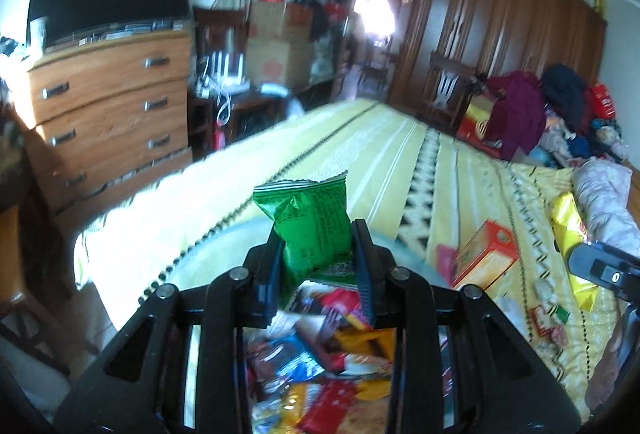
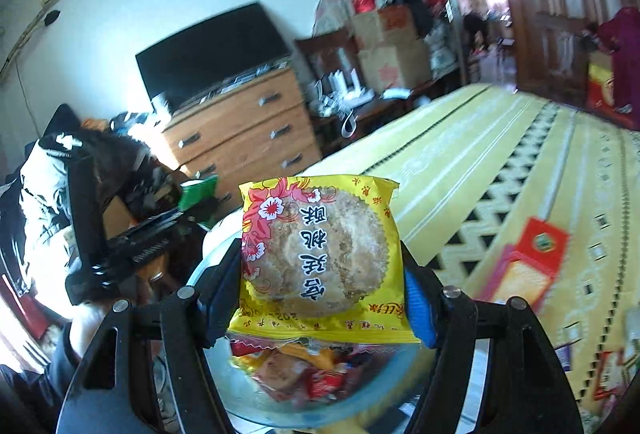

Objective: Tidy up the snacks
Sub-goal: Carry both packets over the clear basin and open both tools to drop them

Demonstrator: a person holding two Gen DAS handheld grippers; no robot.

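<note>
My left gripper point(image 1: 318, 254) is shut on a green snack packet point(image 1: 308, 222) and holds it upright above a pale blue bowl point(image 1: 412, 258) filled with several wrapped snacks point(image 1: 328, 354). My right gripper point(image 2: 320, 274) is shut on a yellow cake packet point(image 2: 320, 254) with a round biscuit printed on it, held over the same bowl point(image 2: 224, 394) of snacks point(image 2: 304, 370). The left gripper with its green packet point(image 2: 196, 193) shows at the left of the right wrist view. The right gripper's body point(image 1: 604, 270) shows at the right edge of the left wrist view.
The bowl stands on a bed with a yellow patterned cover point(image 1: 380, 153). An orange box point(image 1: 486, 258), a yellow packet point(image 1: 570, 234) and small red packets point(image 1: 548, 322) lie on the cover to the right. A wooden dresser point(image 1: 108, 105) with a TV stands beyond the bed's left edge.
</note>
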